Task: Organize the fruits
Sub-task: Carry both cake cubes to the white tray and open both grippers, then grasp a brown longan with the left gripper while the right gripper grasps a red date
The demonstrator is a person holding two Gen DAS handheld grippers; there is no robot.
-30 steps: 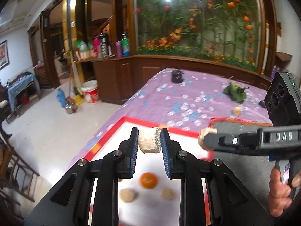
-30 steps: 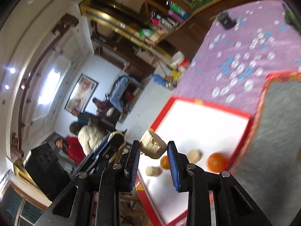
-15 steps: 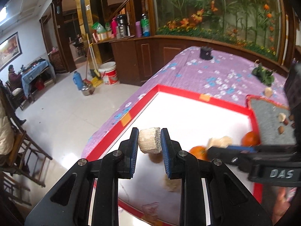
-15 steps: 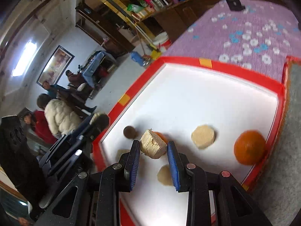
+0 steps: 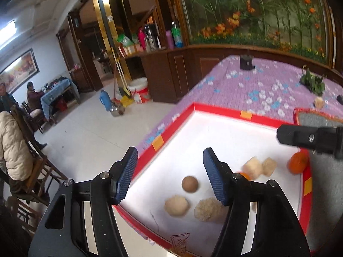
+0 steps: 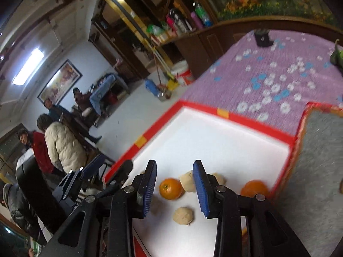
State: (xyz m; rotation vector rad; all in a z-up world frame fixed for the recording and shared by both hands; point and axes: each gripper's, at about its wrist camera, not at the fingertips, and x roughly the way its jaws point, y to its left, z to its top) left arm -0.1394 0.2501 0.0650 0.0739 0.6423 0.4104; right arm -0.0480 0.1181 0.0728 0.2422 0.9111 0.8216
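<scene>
Fruit lies loose in the red-rimmed tray (image 5: 216,108), which sits on the worktop's purple cloth (image 5: 263,85). In the left wrist view, the left gripper (image 5: 170,172) hangs over the tray's 7 o'clock corner, fingers wide and holding nothing; a brown ball (image 5: 190,184) and two pale lumps (image 5: 176,205) lie below between them. In the right wrist view, the right gripper (image 6: 174,189) stands over the tray's near edge, fingers also wide and empty, with an orange (image 6: 170,188) and a pale chunk (image 6: 187,184) beyond the gap. A second orange (image 6: 254,188) rests at 4 o'clock against the rim, beside the grey mat (image 6: 321,150). Both pieces look placed, so this is a release step. Next, each gripper probably needs to go to the mat side for more.
</scene>
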